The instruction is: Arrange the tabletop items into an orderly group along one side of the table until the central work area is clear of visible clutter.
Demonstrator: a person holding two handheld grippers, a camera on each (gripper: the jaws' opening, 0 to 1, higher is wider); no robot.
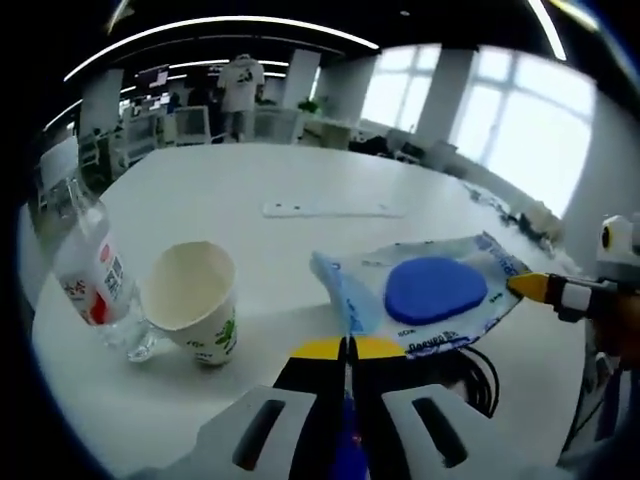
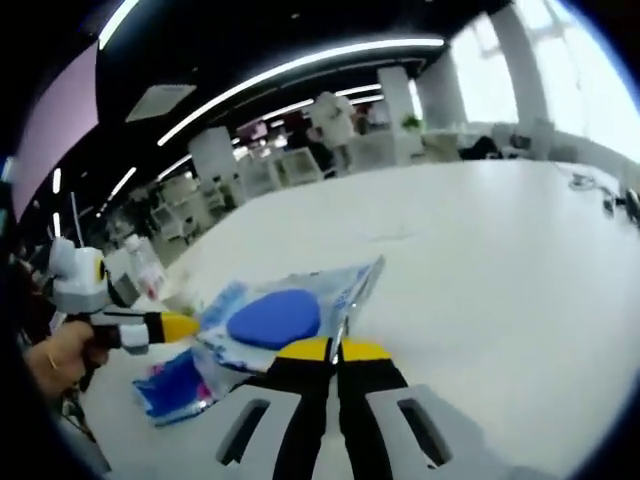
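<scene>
Left gripper (image 1: 347,347): jaws fully closed, clamped on the near-left corner of the clear plastic packet (image 1: 425,292). The packet holds a blue oval pad (image 1: 436,289) and is lifted just above the white table (image 1: 300,180).

Right gripper (image 2: 336,348): jaws fully closed, pinching the opposite edge of the same packet (image 2: 290,310). In the left gripper view, its yellow tip enters from the right and meets the packet's right corner. The packet spans between both grippers.

On the table, left of the packet: a paper cup (image 1: 192,299), tilted, touching a clear plastic bottle (image 1: 95,270) with a red-and-white label. A black cable (image 1: 478,372) lies near the packet's underside.
</scene>
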